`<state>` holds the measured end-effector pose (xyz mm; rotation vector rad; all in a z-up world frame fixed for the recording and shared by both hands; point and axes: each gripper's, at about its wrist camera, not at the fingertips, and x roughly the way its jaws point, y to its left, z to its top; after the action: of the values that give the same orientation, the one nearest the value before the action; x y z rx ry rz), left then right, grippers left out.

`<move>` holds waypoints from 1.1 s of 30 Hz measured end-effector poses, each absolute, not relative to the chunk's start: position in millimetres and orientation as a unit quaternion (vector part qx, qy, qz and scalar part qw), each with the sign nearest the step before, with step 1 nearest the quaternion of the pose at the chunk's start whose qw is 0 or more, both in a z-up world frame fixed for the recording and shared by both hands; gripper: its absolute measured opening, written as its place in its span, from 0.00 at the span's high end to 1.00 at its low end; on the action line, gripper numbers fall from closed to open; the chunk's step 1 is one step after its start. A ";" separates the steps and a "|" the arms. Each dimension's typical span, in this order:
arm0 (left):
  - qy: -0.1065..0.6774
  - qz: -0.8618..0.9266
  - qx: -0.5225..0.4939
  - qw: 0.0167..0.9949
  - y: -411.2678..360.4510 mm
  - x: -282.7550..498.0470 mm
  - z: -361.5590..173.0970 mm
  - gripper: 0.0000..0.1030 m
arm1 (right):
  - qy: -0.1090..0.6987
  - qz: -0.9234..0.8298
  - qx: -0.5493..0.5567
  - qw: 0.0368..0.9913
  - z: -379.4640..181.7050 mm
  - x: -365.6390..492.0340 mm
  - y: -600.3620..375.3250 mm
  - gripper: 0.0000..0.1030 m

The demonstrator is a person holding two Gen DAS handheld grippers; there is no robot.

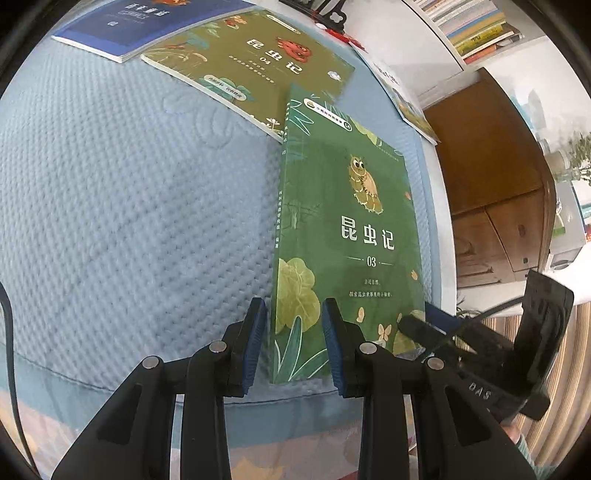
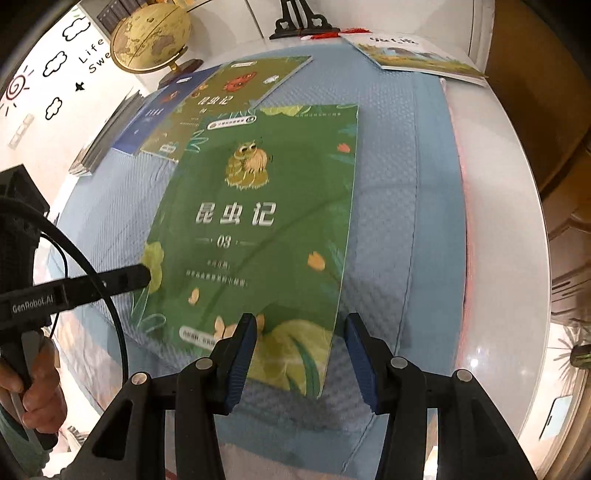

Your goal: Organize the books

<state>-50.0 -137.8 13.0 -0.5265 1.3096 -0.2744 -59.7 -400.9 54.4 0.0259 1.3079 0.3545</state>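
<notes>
Left wrist view shows the green book numbered 03 (image 1: 347, 236) held off the blue mat (image 1: 129, 192), long axis running away from you, its spine-side near edge between the narrow pads of your left gripper (image 1: 294, 345). Your right gripper (image 2: 301, 360) straddles the opposite near corner, half open, grip uncertain. Open mat lies left; the olive book numbered 04 (image 1: 251, 66) sits just beyond.

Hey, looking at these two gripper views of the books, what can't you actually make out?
- Dark blue paperback book: left wrist view, top cut off by the frame edge.
- Bright green paperback book marked 03: small print blurred in the right wrist view.
- Left gripper: pad contact with the 03 book's spine unclear.
- Shelved book spines: too small to read.
</notes>
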 end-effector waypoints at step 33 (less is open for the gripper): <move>0.551 -0.173 -0.294 0.761 -158.4 -51.4 10.0 0.92 | 0.593 0.173 0.071 0.783 53.2 -68.2 -409.9 0.50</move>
<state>-51.4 -158.4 10.0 -0.6404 1.1996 -0.3766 -68.2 -409.9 53.2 0.1528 1.2799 0.3731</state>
